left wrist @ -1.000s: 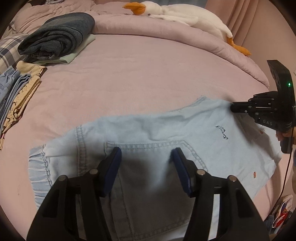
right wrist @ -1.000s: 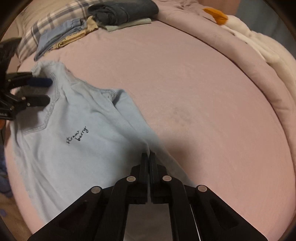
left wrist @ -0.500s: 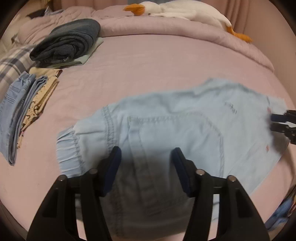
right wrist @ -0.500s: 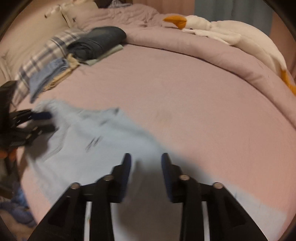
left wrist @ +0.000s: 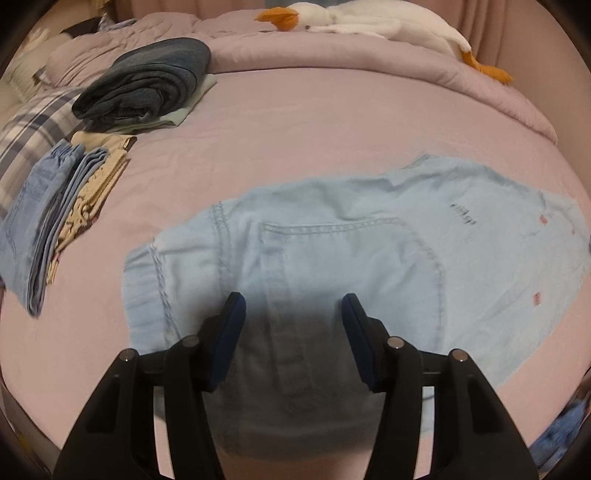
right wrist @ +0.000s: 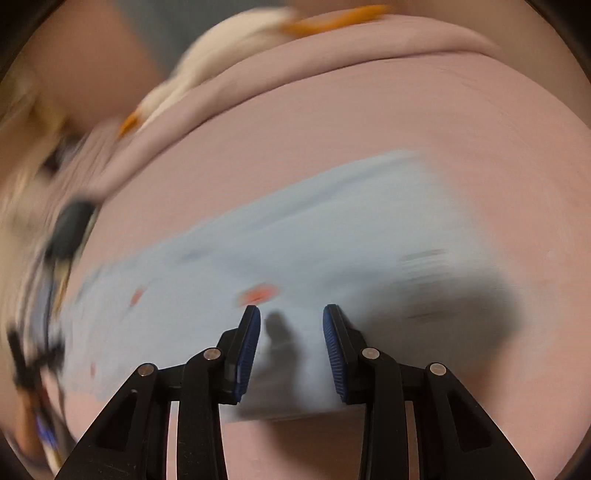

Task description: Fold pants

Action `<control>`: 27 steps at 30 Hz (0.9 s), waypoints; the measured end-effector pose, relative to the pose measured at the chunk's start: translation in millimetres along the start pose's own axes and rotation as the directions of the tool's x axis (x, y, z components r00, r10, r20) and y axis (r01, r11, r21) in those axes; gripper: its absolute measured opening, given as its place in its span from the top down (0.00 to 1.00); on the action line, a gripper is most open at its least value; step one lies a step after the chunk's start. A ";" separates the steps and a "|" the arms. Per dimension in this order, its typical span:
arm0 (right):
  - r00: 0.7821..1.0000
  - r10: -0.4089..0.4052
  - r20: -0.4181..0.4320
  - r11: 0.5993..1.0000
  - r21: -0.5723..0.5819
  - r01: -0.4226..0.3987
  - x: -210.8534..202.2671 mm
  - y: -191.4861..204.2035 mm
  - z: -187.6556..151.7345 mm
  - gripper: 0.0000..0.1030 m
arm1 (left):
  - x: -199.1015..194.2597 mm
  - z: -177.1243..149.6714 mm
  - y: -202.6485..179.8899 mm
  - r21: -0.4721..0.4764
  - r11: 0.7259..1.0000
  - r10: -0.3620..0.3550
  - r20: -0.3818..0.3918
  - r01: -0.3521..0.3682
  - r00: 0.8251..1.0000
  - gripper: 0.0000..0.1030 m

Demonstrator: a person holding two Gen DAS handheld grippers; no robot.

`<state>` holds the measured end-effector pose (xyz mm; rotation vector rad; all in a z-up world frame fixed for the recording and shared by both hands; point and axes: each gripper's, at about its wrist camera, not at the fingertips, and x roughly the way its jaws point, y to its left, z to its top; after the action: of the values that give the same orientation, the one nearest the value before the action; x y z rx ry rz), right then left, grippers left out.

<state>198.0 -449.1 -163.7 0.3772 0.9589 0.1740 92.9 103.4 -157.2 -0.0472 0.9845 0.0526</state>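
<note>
Light blue denim pants (left wrist: 332,258) lie spread across the pink bed sheet (left wrist: 295,140), elastic waistband at the left, back pocket in the middle. My left gripper (left wrist: 291,306) hovers open above the seat of the pants, nothing between its blue pads. The right wrist view is smeared by motion. In it the same pants (right wrist: 258,251) stretch across the sheet. My right gripper (right wrist: 291,317) stands open over their near edge, with its shadow on the cloth. Nothing is pinched in either gripper.
Folded clothes lie at the far left: a dark denim stack (left wrist: 147,77), blue and beige pieces (left wrist: 55,206), and a plaid pillow (left wrist: 26,136). A white goose plush (left wrist: 369,22) rests on the rolled quilt (left wrist: 332,62) at the back.
My right gripper let go of the pant leg, opened, and swung fast to another edge of the pants, leaving the left wrist view. The left gripper drifted slightly and stayed open.
</note>
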 end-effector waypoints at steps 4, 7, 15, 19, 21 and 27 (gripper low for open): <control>0.976 -0.209 0.061 0.976 0.075 0.204 -28.4 -26.3 12.5 0.67 | -19.8 -4.8 -32.0 0.001 0.989 -0.147 0.034 0.147 0.989 0.47; 0.991 -0.087 0.103 0.995 -0.042 0.091 -43.1 9.2 -2.7 0.65 | -17.3 -12.8 -61.4 0.040 0.972 -0.232 -0.001 0.232 0.973 0.47; 0.981 -0.192 0.031 0.946 -0.259 0.193 -1.0 52.5 -47.5 0.64 | 3.2 -31.7 -59.6 0.082 0.989 -0.120 -0.032 0.122 0.992 0.45; 0.979 -0.203 0.031 0.959 -0.194 0.205 -15.1 28.2 -37.3 0.64 | -2.3 -27.3 -46.5 0.020 0.992 -0.127 -0.039 0.128 0.991 0.47; 0.973 -0.227 0.031 0.960 -0.161 0.229 -17.7 18.6 -30.3 0.64 | -7.4 -25.5 -47.3 0.008 0.992 -0.122 -0.036 0.123 0.992 0.44; 0.972 -0.222 0.081 0.975 0.012 0.222 -39.1 9.0 -31.4 0.60 | -21.1 -14.6 -66.7 0.012 0.985 -0.171 0.001 0.171 0.985 0.34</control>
<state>150.1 -445.5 -146.5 0.2751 0.9134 -0.0465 73.5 35.5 -146.6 -0.1211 0.9759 -0.1109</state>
